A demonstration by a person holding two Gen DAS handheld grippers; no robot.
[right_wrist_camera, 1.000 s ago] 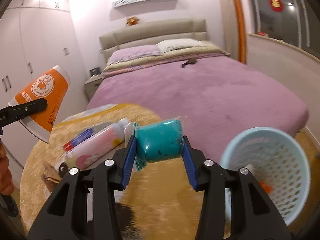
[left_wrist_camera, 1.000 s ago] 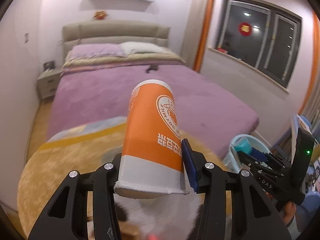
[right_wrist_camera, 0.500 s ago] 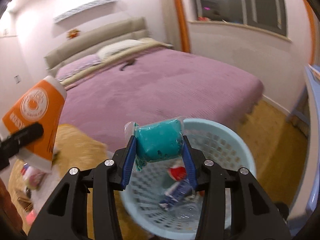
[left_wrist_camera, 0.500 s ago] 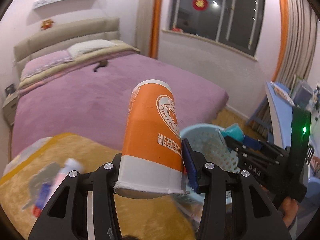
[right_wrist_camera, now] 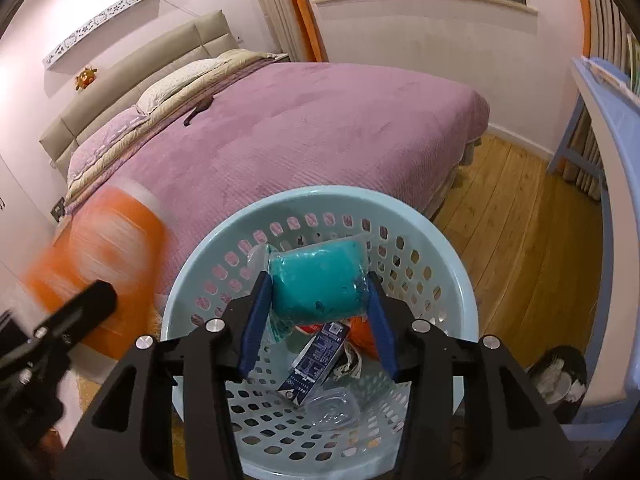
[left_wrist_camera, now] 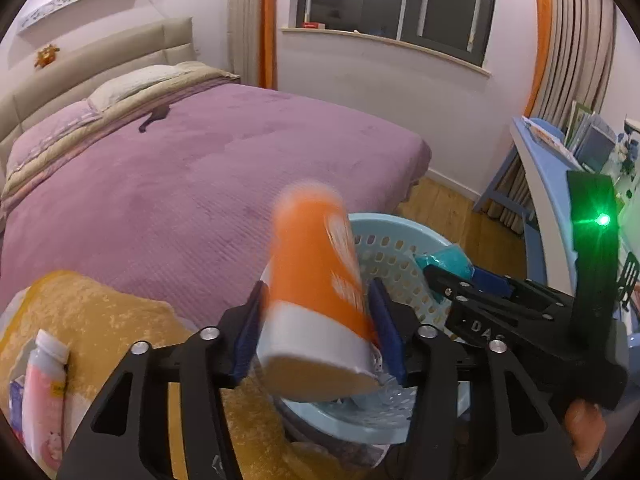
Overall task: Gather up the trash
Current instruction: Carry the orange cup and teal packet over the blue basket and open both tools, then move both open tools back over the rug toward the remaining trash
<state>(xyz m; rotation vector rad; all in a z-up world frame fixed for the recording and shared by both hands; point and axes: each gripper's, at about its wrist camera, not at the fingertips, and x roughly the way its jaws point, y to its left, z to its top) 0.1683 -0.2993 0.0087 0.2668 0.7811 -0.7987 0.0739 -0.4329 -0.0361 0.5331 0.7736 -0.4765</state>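
My left gripper (left_wrist_camera: pixel 316 322) is shut on an orange paper cup (left_wrist_camera: pixel 316 288), tilted and blurred, at the near rim of a light blue perforated basket (left_wrist_camera: pixel 394 240). My right gripper (right_wrist_camera: pixel 316 308) is shut on a teal packet in clear wrap (right_wrist_camera: pixel 318 280) and holds it over the basket (right_wrist_camera: pixel 440 240). The basket holds a blue carton (right_wrist_camera: pixel 316 364), a clear plastic piece and orange and red scraps. The cup also shows in the right wrist view (right_wrist_camera: pixel 100 268), left of the basket. The right gripper shows in the left wrist view (left_wrist_camera: pixel 460 280).
A pink bottle (left_wrist_camera: pixel 42 392) lies on the yellow fluffy cloth (left_wrist_camera: pixel 100 320) at lower left. A purple bed (right_wrist_camera: pixel 320 120) stands behind the basket. A blue desk (right_wrist_camera: pixel 608 160) stands at right, on a wooden floor (right_wrist_camera: pixel 520 240).
Both grippers swung right, from the yellow cloth to the basket. The teal packet now hangs over the basket's inside. The orange cup has tilted toward the basket and is blurred.
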